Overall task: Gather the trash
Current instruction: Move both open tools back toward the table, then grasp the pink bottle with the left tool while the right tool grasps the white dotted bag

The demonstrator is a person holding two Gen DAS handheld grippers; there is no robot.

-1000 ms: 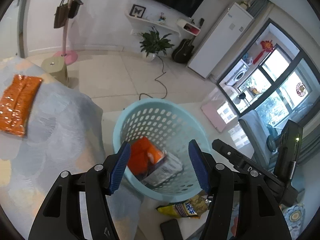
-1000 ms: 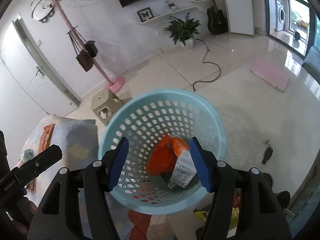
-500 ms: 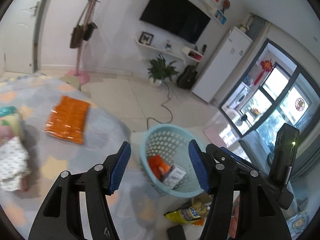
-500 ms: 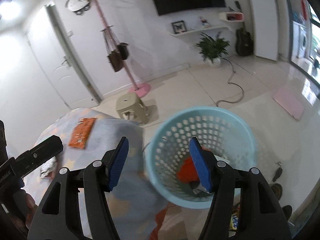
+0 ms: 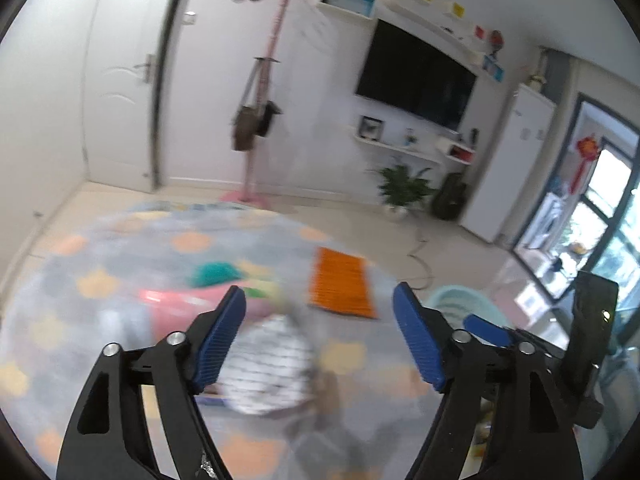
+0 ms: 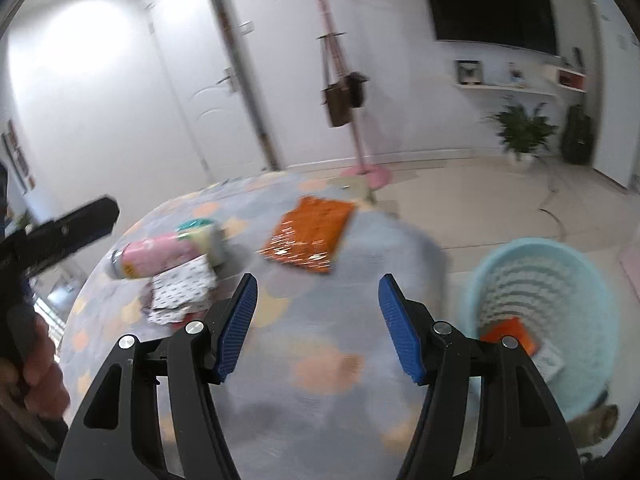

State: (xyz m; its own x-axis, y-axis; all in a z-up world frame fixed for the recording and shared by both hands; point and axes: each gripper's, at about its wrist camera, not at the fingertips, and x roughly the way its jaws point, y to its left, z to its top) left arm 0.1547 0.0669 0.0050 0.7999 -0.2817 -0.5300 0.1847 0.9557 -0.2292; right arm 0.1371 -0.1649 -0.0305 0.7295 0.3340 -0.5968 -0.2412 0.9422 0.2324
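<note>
Both tongs are spread and empty. The left tongs (image 5: 316, 336) hover nearest the patterned wrapper (image 5: 268, 368) on the desk (image 5: 120, 248), at six o'clock; the basket (image 6: 548, 304) sits at three o'clock.

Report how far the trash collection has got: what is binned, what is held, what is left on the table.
Done: the blue basket already holds an orange packet and a white item beside it. In hand: nothing; the left gripper and right gripper are both open and empty. Left on the table: the orange wrapper, a pink package, and a patterned white wrapper.
</note>
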